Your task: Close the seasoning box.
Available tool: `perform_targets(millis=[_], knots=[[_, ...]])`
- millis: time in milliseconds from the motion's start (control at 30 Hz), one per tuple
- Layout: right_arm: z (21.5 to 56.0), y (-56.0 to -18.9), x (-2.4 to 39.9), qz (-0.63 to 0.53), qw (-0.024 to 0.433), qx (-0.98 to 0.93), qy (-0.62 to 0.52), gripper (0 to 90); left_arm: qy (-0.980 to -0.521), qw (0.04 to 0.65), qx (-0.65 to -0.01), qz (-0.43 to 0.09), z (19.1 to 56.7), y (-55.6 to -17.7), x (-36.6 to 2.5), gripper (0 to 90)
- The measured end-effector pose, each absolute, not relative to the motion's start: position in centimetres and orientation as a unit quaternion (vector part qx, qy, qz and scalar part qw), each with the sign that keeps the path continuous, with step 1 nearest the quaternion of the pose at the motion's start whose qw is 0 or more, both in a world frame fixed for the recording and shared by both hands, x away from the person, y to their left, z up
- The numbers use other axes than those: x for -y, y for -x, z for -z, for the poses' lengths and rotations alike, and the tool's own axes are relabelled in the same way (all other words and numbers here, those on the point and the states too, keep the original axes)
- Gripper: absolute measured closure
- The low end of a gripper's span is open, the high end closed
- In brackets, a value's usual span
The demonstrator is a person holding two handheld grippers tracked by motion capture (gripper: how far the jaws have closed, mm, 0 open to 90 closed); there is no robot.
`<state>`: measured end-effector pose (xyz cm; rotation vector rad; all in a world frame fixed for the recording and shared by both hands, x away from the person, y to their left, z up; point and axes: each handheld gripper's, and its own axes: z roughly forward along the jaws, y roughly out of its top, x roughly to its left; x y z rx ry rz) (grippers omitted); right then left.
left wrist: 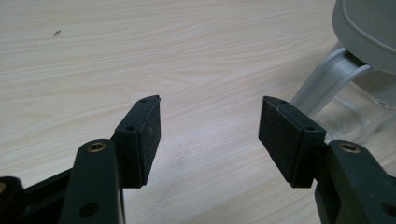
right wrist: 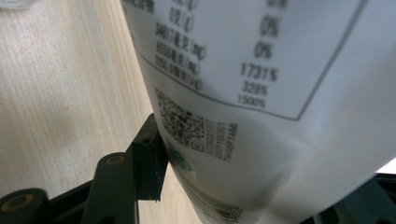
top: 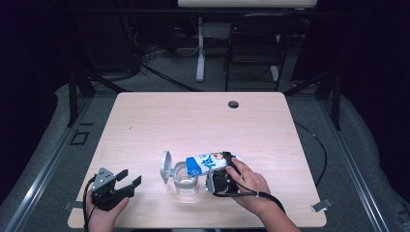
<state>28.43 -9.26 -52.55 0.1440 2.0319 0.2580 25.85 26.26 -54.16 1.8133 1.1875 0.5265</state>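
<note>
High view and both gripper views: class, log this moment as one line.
right gripper: shut on pouch, tipped over clear jar | left gripper: open, idle | lid: open

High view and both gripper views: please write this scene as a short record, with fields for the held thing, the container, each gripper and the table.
held thing: white packet with blue end, tipped over the jar
container: clear jar, its grey hinged lid open
right gripper: shut on the packet
left gripper: open, holds nothing, beside the jar
table: light wood, round hole near far edge
</note>
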Motion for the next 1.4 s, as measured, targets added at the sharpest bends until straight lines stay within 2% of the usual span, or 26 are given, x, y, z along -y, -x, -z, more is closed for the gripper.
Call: perform_targets(millis=[1400], knots=[[52.01,-28.52,8.75,-0.065,0.507,-0.859,-0.031,44.1,-0.728,0.442,-0.479,-0.212,54.21,-25.56,-26.35,40.0]])
